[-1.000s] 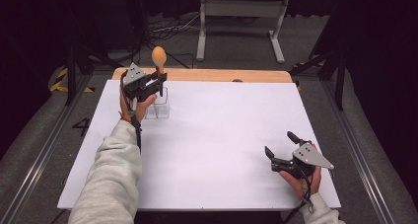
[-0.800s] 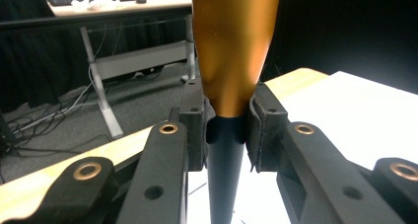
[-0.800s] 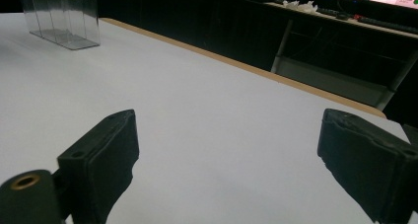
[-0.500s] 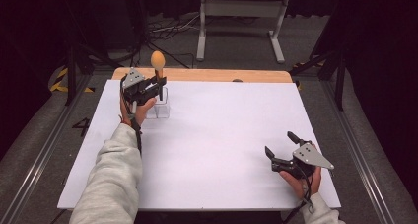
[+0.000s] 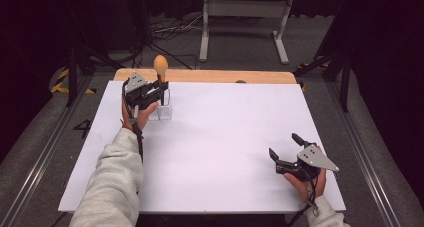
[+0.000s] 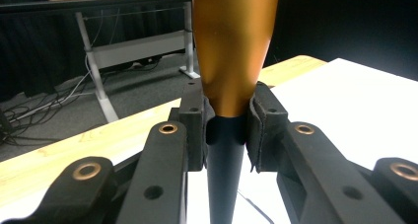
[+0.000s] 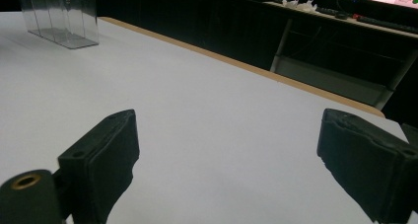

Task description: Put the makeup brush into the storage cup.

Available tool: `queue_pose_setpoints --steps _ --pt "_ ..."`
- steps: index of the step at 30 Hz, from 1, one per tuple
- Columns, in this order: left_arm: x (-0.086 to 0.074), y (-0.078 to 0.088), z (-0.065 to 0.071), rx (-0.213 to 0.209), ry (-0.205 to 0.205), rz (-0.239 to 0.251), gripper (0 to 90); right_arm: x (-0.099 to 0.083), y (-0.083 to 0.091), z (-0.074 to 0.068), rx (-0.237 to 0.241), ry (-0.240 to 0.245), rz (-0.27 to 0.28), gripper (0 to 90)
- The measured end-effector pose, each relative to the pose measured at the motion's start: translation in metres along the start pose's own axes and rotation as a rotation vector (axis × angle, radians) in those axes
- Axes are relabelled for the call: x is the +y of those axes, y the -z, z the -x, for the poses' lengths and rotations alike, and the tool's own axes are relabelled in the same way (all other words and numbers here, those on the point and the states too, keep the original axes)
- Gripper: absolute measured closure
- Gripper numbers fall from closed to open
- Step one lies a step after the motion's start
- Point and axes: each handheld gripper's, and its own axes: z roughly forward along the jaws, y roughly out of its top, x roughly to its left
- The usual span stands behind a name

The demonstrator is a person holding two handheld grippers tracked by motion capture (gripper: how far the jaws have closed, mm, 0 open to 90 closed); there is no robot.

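The right gripper (image 5: 284, 152) is rested near the table (image 5: 225, 137) front edge, its jaws spread wide with nothing between them. Farther back, the orange-headed utensil (image 5: 160, 67) is held upright by the clamped left gripper (image 5: 161, 88), above the clear container (image 5: 165, 109).

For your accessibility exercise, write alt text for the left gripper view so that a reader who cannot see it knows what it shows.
The left hand-held gripper is shut on a spoon-like utensil, its two black jaws pinching where the orange upper part meets the black handle. Behind it lie the table's wooden edge, its white top and a dark room with a desk frame.
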Motion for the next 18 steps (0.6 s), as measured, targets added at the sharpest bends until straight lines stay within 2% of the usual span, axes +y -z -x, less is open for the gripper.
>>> queue_pose_setpoints --steps 8,18 --pt "0.001 -0.0002 0.0011 0.011 -0.004 -0.005 72.3 -0.0002 0.0 0.0004 0.0 -0.002 -0.004 9.6" --pt "0.0016 -0.0003 0.0024 0.003 -0.007 -0.009 72.2 -0.0003 0.0 0.0006 0.0 -0.001 -0.006 9.9"
